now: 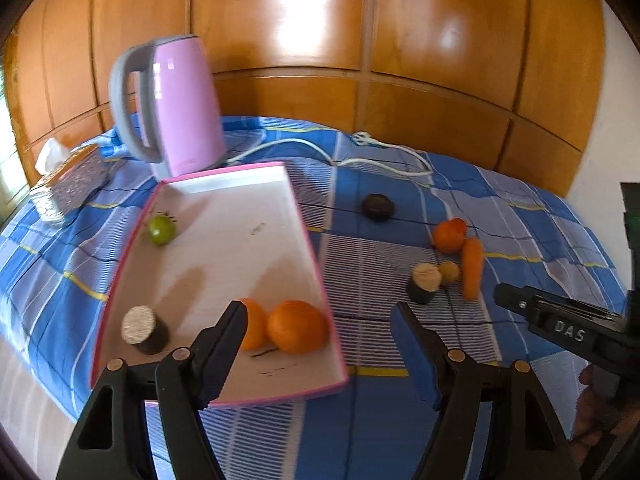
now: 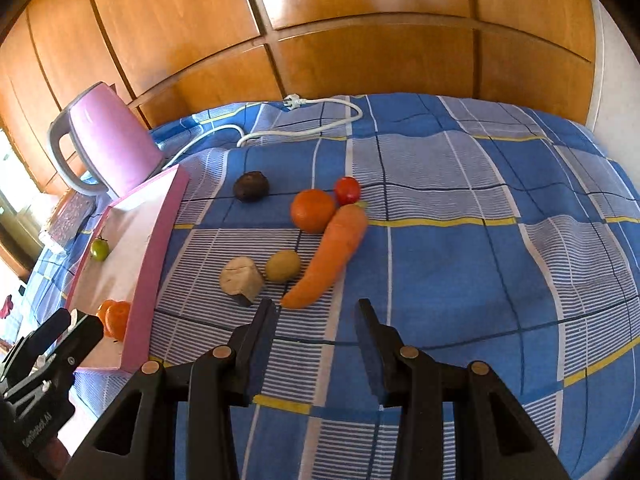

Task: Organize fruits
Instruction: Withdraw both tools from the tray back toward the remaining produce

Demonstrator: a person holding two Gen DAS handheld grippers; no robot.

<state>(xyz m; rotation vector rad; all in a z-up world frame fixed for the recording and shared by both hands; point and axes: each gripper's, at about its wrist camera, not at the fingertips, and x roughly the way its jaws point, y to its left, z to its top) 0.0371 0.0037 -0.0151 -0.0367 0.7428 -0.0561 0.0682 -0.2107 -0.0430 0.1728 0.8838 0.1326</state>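
A pink-rimmed white tray (image 1: 240, 216) holds a green tomato (image 1: 162, 230), a dark cut piece with a pale top (image 1: 144, 330) and two oranges (image 1: 296, 332). My left gripper (image 1: 318, 316) hovers open and empty over the tray's near right corner. On the cloth to the right lie a carrot (image 2: 332, 256), an orange (image 2: 312, 210), a red tomato (image 2: 347, 190), a dark round fruit (image 2: 251, 186), a small yellow-green fruit (image 2: 283, 266) and a pale cut piece (image 2: 242, 280). My right gripper (image 2: 316, 312) stands open and empty just short of the carrot's tip.
A pink kettle (image 1: 180, 108) stands behind the tray, its white cord (image 2: 300, 120) looping over the blue checked cloth (image 2: 460, 264). A tissue box (image 1: 72, 180) sits at the far left. Wooden panels (image 1: 360, 40) close the back.
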